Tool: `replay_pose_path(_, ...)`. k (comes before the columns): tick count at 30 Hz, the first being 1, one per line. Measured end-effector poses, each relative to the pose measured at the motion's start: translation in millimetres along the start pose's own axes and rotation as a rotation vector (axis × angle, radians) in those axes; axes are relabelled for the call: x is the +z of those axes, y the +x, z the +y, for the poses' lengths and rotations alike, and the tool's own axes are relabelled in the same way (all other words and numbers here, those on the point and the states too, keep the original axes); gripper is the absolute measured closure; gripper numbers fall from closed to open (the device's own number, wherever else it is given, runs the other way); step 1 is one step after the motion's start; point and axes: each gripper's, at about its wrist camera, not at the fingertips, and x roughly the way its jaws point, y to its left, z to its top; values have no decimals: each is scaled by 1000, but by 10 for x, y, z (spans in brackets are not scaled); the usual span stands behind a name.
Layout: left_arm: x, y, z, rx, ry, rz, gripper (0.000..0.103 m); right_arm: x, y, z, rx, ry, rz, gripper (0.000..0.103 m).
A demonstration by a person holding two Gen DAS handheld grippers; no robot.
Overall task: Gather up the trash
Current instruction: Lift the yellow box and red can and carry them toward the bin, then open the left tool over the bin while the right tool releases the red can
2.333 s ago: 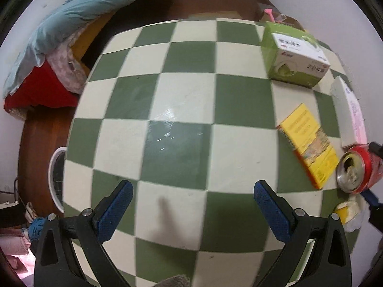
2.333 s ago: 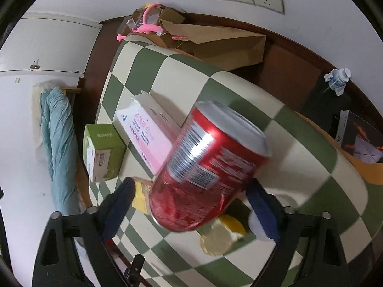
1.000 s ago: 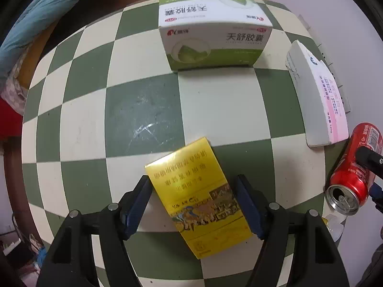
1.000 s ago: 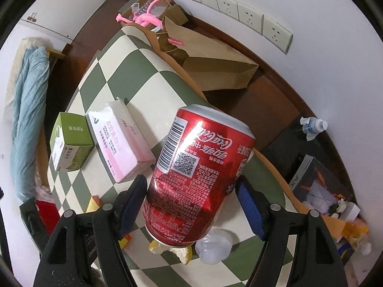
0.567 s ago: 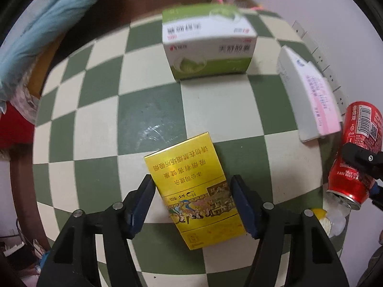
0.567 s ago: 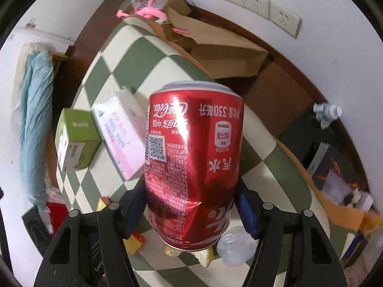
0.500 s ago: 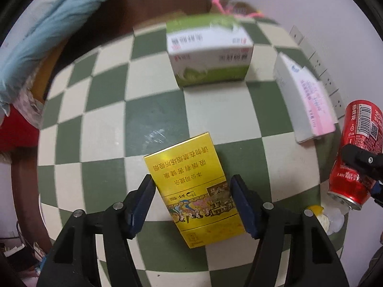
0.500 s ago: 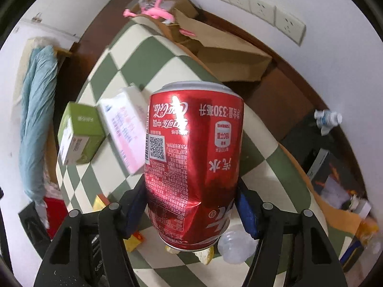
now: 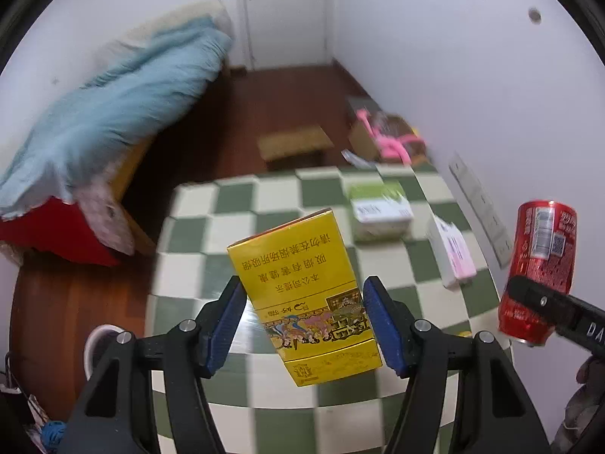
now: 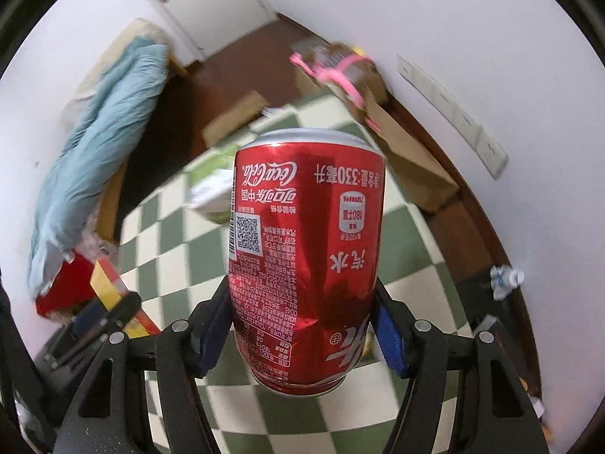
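My left gripper (image 9: pixel 306 321) is shut on a yellow cigarette box (image 9: pixel 302 283) and holds it in the air above the green and white checkered table (image 9: pixel 196 265). My right gripper (image 10: pixel 302 331) is shut on a dented red cola can (image 10: pixel 306 257), also lifted off the table. The can also shows at the right edge of the left wrist view (image 9: pixel 539 265). The yellow box and the left gripper show at the lower left of the right wrist view (image 10: pixel 109 287).
A green and white carton (image 9: pixel 378 208) and a pink and white box (image 9: pixel 453 253) lie on the far right of the table. A brown paper bag (image 10: pixel 408 162) and a box with pink items (image 9: pixel 382 136) sit by the wall. A bed with a blue quilt (image 9: pixel 106 113) is at left.
My left gripper has closed on the yellow box and lifted it off the table. My right gripper has raised the can higher. Both views now look out across the room.
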Motion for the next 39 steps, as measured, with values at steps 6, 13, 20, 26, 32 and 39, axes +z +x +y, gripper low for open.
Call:
replay_pose_path(6, -66, -491, 787, 69, -55, -97, 42, -232, -359, 835, 81, -140, -55, 34)
replay_pose_path(13, -333, -807, 1874, 186, -149, -118, 42, -667, -329, 2000, 199, -298, -28, 34)
replay_pose_path(20, -796, -689, 2923, 278, -269, -40, 42, -1291, 123, 3275, 290, -455, 80, 34)
replay_pose_path(26, -1290, -196, 3736, 245, -416, 104, 42, -1919, 766, 4076, 286, -578, 205, 34)
replay_pose_path(32, -1765, 443, 4351, 120, -572, 261, 42, -2558, 1574, 4553, 223, -655, 351, 34)
replay_pose_path(39, -2162, 1010, 4796, 26, -694, 413, 38, -3004, 2449, 4780, 164, -679, 498, 34)
